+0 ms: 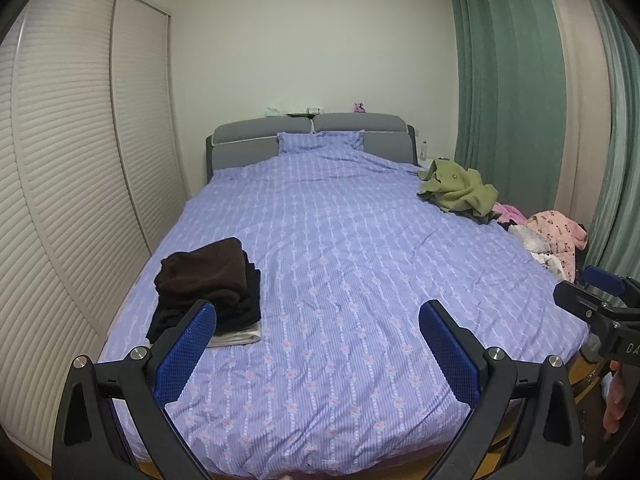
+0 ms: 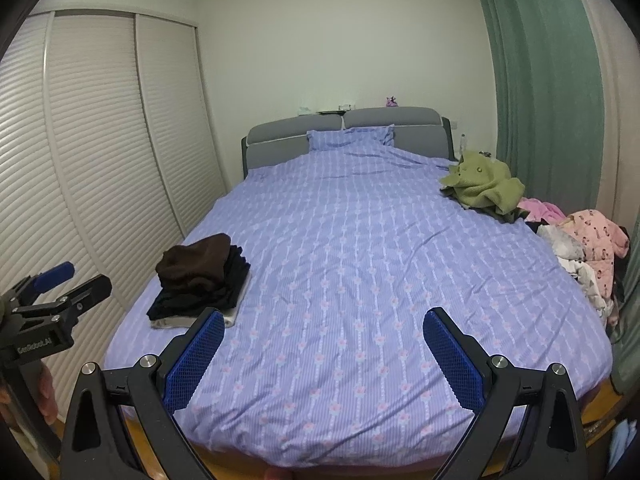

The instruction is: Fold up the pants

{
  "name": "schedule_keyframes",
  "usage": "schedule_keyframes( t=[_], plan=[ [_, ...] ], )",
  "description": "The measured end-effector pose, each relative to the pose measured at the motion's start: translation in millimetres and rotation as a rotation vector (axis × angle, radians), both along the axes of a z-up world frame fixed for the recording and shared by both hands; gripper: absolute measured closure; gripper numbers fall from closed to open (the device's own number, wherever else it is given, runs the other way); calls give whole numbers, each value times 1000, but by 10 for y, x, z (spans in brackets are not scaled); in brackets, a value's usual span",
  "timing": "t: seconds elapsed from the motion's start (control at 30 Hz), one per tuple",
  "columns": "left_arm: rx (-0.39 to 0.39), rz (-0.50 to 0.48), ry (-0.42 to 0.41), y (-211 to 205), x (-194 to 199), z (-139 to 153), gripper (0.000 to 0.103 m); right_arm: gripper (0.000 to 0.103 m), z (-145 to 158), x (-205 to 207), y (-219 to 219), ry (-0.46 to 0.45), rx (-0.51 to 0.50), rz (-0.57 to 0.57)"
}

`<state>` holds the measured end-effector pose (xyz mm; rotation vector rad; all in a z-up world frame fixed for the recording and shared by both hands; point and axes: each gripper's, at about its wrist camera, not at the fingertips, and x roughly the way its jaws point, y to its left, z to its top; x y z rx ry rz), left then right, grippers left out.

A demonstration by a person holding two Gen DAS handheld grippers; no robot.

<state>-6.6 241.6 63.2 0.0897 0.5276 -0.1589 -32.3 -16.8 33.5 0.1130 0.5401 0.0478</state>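
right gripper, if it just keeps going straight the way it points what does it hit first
Probably the purple bedspread. The right gripper is open, holds nothing and points over the bare middle of the bed. The folded dark stack sits off to its left, the loose clothes pile off to its right. Depth is hard to judge through the fisheye.

The middle of the bed (image 1: 340, 260) is bare cover, wide and flat, from the foot edge up to the pillow (image 1: 320, 142). On the left side a stack of folded dark clothes (image 1: 208, 280) stands near the edge. Along the right edge lie a green garment (image 1: 460, 188) and a heap of pink and white clothes (image 1: 552, 240). The louvred wardrobe doors (image 1: 80, 160) stand close beside the bed on the left, and green curtains (image 1: 508, 80) hang on the right.
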Motion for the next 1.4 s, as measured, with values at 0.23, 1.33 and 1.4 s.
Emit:
schedule_keyframes(
  t=[0.23,1.33,1.4],
  plan=[
    [10,-20,-22,-44,-111,37,0,2,42,-43,40,-12,-5,-4],
    [-25,-32,-7,-101,-129,40,0,2,66,-91,20,-12,-17,-20],
    [-24,-33,-7,-107,-124,38,0,2,64,-87,10,-12,-16,-22]
  ],
)
